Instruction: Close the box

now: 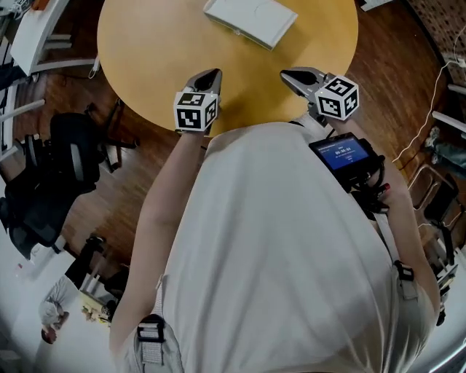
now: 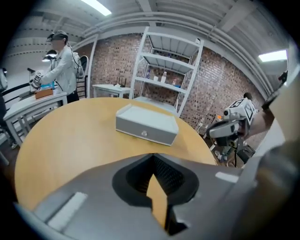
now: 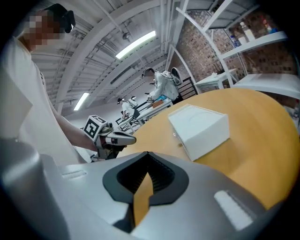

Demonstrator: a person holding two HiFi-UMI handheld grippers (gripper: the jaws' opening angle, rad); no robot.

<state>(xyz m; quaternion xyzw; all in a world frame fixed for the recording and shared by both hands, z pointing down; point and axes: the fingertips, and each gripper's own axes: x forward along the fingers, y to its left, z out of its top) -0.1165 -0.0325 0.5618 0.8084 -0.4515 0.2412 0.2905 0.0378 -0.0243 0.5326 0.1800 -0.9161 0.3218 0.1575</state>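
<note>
A flat white box [image 1: 250, 20] lies at the far side of the round yellow table [image 1: 145, 58], its lid down. In the left gripper view the box [image 2: 146, 124] shows a grey front with a small knob. From the right gripper view, one corner of the box [image 3: 199, 126] faces me. My left gripper [image 1: 207, 79] hovers over the table's near edge, well short of the box, with its jaws together and nothing between them. My right gripper [image 1: 295, 79] hangs beside it, also shut and empty. Both tips, left [image 2: 153, 157] and right [image 3: 147, 154], point toward the box.
Black office chairs [image 1: 65, 156] stand on the wooden floor to the left. A small lit screen [image 1: 342, 154] sits behind the right gripper. White shelving [image 2: 164, 70] and a brick wall rise beyond the table. A person [image 2: 63, 65] stands at a bench in the background.
</note>
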